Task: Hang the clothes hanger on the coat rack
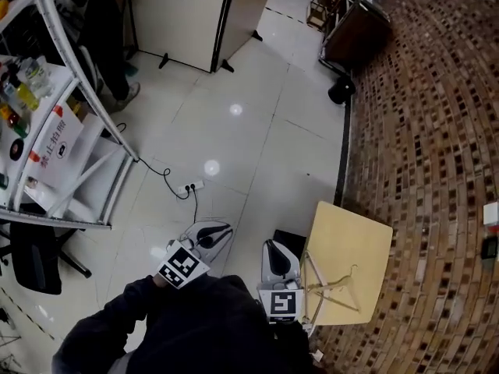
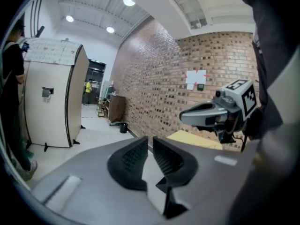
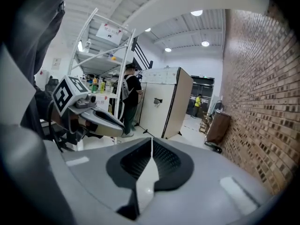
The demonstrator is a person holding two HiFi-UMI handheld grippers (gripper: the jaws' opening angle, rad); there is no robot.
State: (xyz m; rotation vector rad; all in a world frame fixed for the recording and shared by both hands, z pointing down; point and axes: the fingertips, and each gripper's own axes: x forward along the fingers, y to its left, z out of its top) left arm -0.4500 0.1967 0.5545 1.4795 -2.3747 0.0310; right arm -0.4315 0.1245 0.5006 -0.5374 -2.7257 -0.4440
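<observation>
A pale clothes hanger lies flat on a small light-wood table at the lower right, its hook toward the brick wall. My right gripper is just left of that table, shut and empty; its jaw tips meet. My left gripper hangs over the tiled floor further left, also shut with nothing in it. Each gripper shows in the other's view: the right one and the left one. A white tube-frame rack stands at the left.
White shelves with bottles fill the left edge, a black office chair below them. A power strip and its cable lie on the floor. A beige cabinet, a standing person, a black bin and the brick wall surround the floor.
</observation>
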